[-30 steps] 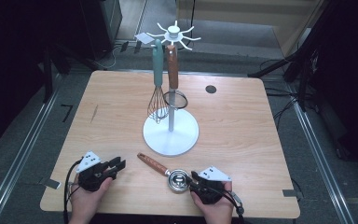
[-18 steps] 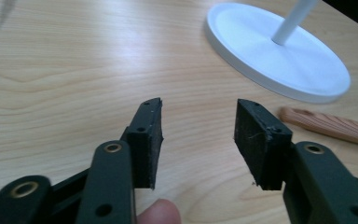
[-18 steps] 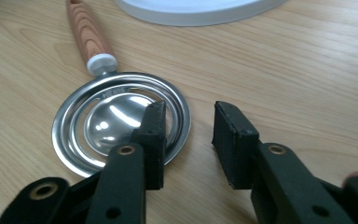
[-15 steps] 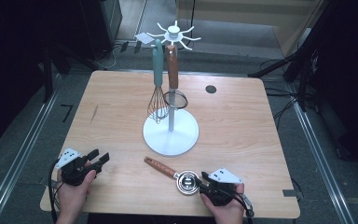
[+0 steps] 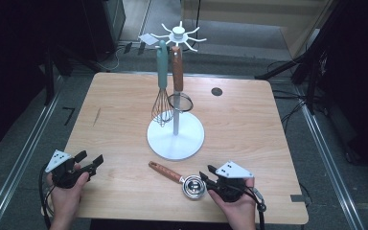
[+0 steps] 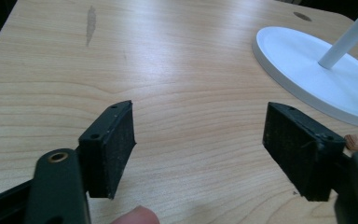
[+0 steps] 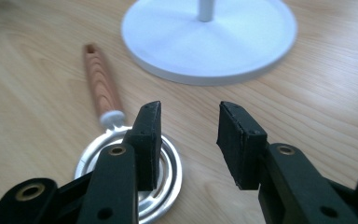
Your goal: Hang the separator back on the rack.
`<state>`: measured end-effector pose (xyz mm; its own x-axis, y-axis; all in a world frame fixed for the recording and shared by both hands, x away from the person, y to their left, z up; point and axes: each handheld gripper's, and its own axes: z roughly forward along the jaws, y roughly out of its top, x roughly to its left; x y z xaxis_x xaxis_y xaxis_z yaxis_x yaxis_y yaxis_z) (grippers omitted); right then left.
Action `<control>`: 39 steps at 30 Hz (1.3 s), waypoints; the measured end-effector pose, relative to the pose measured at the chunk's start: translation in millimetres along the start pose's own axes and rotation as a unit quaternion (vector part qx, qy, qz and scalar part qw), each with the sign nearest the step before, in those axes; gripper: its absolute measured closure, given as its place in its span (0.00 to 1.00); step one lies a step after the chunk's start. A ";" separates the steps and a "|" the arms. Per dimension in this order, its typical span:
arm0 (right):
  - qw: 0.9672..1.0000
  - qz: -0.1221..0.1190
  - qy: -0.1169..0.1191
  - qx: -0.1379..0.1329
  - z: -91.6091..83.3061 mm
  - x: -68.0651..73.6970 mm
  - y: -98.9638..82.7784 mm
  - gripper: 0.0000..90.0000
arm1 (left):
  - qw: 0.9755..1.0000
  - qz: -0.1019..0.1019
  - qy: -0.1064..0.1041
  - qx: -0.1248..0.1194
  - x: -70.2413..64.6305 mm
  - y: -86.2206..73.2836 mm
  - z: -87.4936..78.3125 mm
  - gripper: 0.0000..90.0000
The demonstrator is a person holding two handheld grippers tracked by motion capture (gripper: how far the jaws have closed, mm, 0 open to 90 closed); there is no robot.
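Work in hand: hanging utensils on the white rack (image 5: 175, 139); judged from the two already hung.
Done: teal-handled whisk (image 5: 162, 91) and a wooden-handled utensil (image 5: 177, 72) are seen hanging from the rack's top hooks.
Left: the strainer (image 5: 193, 186) is lying flat on the table (image 5: 249, 124), not yet picked up or hung.
Strainer place: metal bowl directly beneath the right gripper (image 7: 186, 140), under its left-hand jaw; wooden handle (image 7: 101, 84) pointed away ahead of the jaws, toward the rack base (image 7: 209, 39).
Right gripper state: jaws part-open, just opened a little further; nothing gripped, bare table seen in the gap; one pad overlaps the bowl rim, contact cannot be told.
Left gripper (image 6: 200, 154) state: jaws wide, just opened; nothing between them.
Left gripper surroundings: bare tabletop ahead, rack base ahead to its right, tip of the strainer handle just beside its right-hand jaw.
Progress estimate: roughly midway; two items up, one on the table.
Next, as judged: jaws to be closed on the strainer, then lifted to a free hook.
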<state>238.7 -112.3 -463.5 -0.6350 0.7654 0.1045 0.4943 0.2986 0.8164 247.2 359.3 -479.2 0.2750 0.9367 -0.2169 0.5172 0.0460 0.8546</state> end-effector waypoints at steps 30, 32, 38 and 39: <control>0.954 -0.119 0.093 0.260 77.3 41.3 57.8 0.67 | 0.999 0.019 -0.047 0.020 -2.3 -2.3 3.2 0.00; 0.951 -0.122 0.088 0.270 80.6 43.7 57.9 0.68 | 0.999 0.020 -0.046 0.019 -2.8 -2.5 3.6 0.00; 0.946 -0.130 0.077 0.288 88.0 49.3 59.5 0.70 | 0.998 0.024 -0.047 0.023 -3.4 -2.5 3.9 0.00; 0.944 -0.132 0.077 0.292 89.2 50.2 59.8 0.70 | 0.998 0.025 -0.047 0.024 -3.4 -2.5 3.9 0.00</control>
<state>289.3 -5.1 -460.1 -0.8381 0.5423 0.0591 0.5218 0.7653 0.3770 248.2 354.6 -482.5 0.3754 0.9005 -0.2195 0.5379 -0.0188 0.8428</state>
